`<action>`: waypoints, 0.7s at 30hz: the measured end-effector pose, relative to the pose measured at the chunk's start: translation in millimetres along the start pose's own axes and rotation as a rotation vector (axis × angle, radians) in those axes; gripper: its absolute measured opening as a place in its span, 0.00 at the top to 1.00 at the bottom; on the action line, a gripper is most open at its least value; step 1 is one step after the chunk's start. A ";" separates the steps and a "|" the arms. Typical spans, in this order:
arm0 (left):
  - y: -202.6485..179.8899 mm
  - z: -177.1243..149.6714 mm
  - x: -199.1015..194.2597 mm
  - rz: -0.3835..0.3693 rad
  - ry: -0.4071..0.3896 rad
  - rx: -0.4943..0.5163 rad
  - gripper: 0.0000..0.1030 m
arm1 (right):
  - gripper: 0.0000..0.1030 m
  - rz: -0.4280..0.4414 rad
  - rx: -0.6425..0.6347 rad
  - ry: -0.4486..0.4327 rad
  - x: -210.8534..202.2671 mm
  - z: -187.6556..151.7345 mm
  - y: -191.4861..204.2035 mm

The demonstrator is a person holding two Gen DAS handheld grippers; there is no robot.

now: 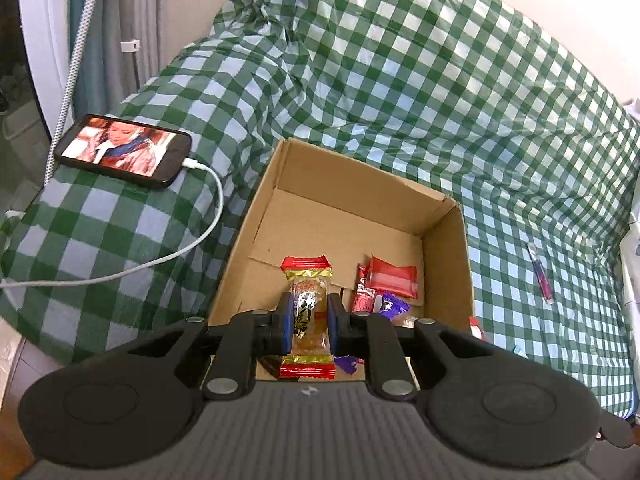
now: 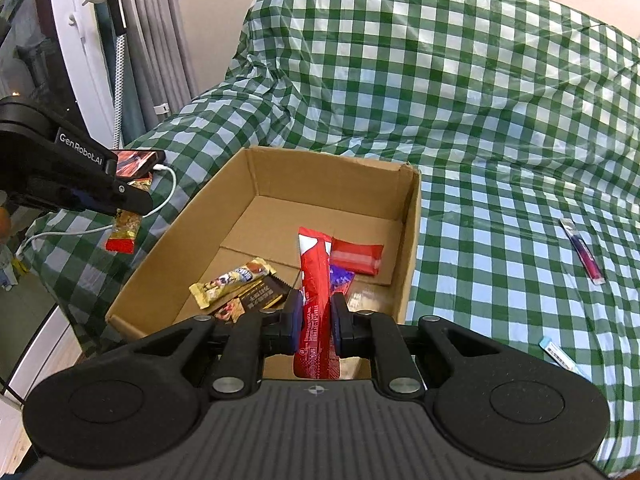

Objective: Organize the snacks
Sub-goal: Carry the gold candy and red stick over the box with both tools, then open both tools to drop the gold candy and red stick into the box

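Observation:
An open cardboard box (image 1: pixel 450 256) (image 2: pixel 408 240) sits on the green checked cloth. My left gripper (image 1: pixel 308 314) is shut on a clear snack pack with red and gold ends (image 1: pixel 307 312), held over the box's near edge. From the right wrist view that left gripper (image 2: pixel 128 196) and its pack (image 2: pixel 125 230) hang left of the box. My right gripper (image 2: pixel 315 312) is shut on a long red packet (image 2: pixel 316 280) above the box. Inside lie a red wrapper (image 2: pixel 358 255) (image 1: pixel 394 278), a purple one (image 2: pixel 341 277), a yellow bar (image 2: pixel 232 280) and a dark brown bar (image 2: pixel 266 296).
A phone (image 1: pixel 124 151) with a lit screen and white cable (image 1: pixel 192 248) lies left of the box. Right of the box on the cloth (image 2: pixel 480 120) lie a thin purple-red stick pack (image 2: pixel 583 256) (image 1: pixel 541 274) and a small blue-white sachet (image 2: pixel 560 356).

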State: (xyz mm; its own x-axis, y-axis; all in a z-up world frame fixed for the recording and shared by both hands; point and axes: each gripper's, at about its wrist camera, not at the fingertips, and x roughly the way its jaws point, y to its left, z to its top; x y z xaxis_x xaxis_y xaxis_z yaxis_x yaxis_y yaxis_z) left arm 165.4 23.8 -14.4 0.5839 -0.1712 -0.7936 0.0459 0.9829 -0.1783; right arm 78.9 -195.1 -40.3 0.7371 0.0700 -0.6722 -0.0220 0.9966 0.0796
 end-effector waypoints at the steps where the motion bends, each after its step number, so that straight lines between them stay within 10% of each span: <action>1: -2.3 1.5 5.1 0.003 0.004 0.007 0.82 | 0.85 0.000 0.001 0.003 4.6 1.3 -0.7; 21: -20.7 -4.9 102.6 0.081 0.131 0.111 0.82 | 0.84 -0.015 0.021 0.093 88.5 14.0 -10.4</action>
State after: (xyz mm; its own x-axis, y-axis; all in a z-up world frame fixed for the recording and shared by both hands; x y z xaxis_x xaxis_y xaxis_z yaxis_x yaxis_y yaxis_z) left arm 220.4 -14.5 -95.0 0.4792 -0.0914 -0.8729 0.0962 0.9940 -0.0513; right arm 153.8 -199.8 -90.3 0.6715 0.0600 -0.7385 0.0035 0.9964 0.0842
